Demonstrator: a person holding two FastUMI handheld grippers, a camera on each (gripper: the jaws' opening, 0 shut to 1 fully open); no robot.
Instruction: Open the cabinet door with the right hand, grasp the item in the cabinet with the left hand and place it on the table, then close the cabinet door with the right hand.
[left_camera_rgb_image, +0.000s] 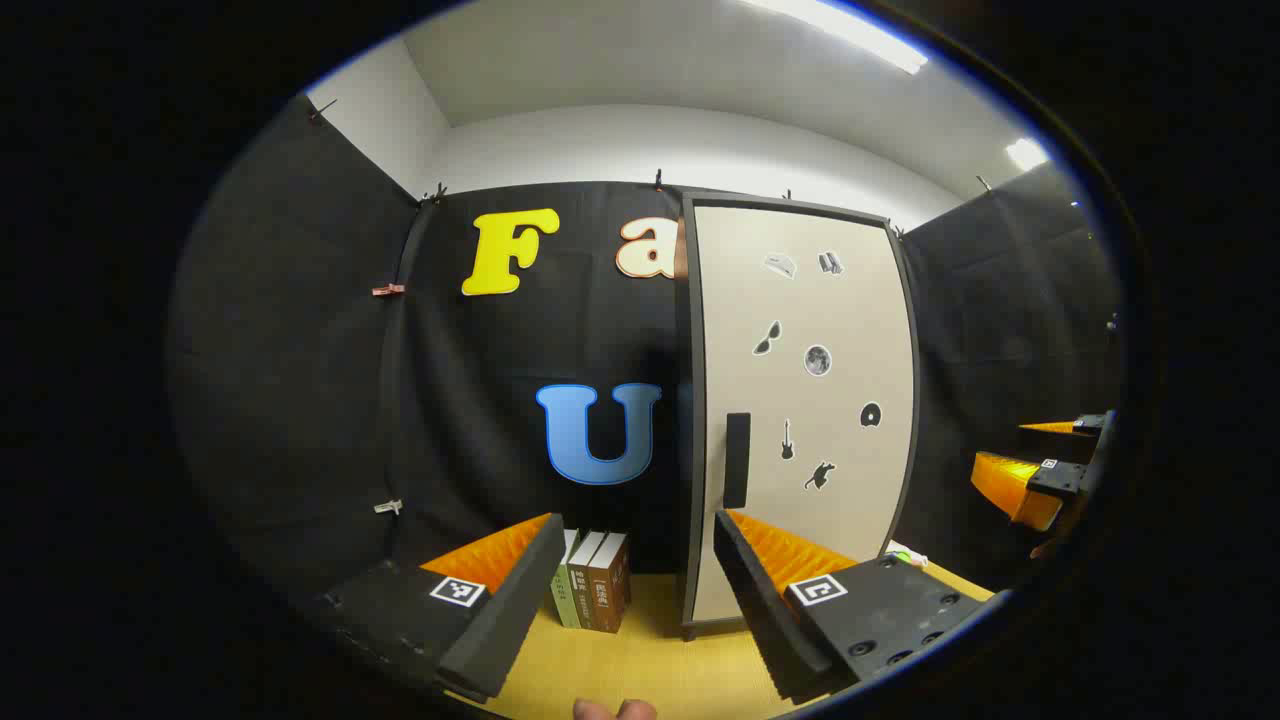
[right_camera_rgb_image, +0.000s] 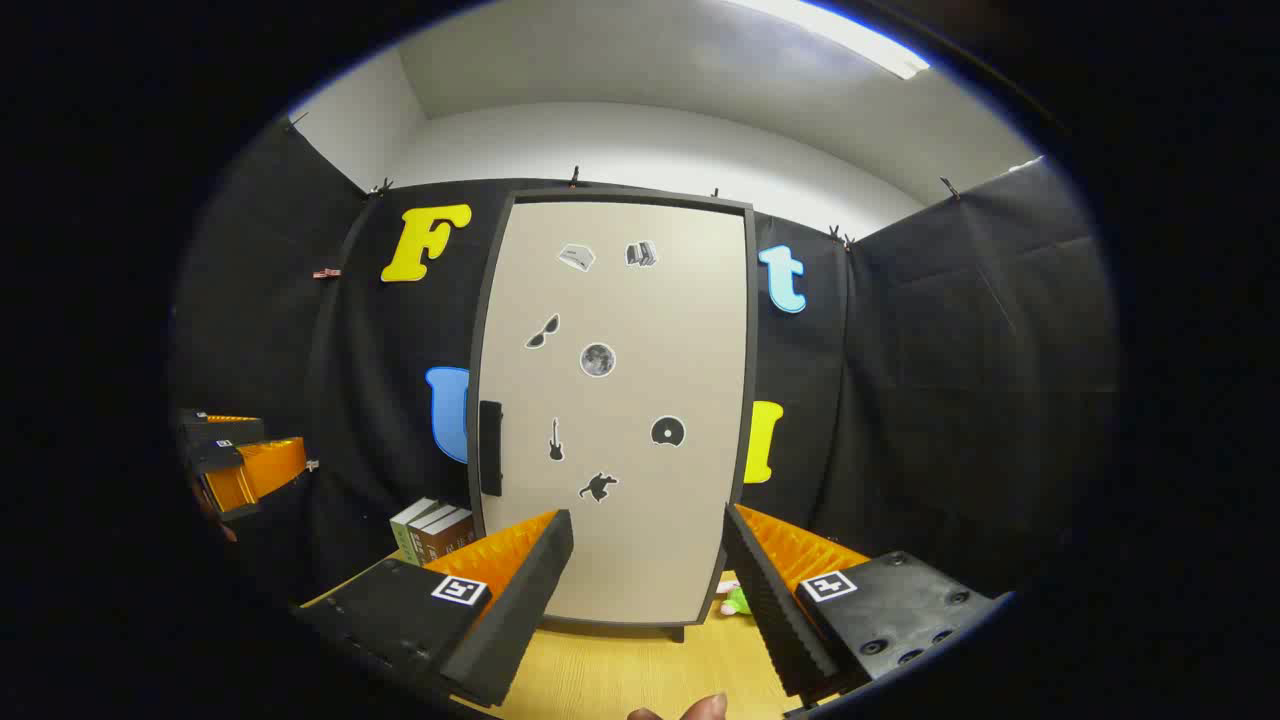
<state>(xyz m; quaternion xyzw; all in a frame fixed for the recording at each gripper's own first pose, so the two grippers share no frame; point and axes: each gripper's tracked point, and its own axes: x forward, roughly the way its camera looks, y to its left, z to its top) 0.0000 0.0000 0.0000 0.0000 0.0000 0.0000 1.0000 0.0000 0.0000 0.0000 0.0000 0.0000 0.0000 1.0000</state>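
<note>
The books' (left_camera_rgb_image: 592, 593) spine labels (too small) cannot be read.

Bright ceiling strip light (left_camera_rgb_image: 840, 25), sharp focus, edges fisheye-bent.

A staged recording booth, not a lived-in home: black cloth walls (right_camera_rgb_image: 950, 330) pinned up with clips, bare white room walls and a strip ceiling light (right_camera_rgb_image: 830, 35) above, and one tall beige sticker-dotted cabinet door (right_camera_rgb_image: 620, 400) standing on a yellow wooden counter (right_camera_rgb_image: 620, 675).
</note>
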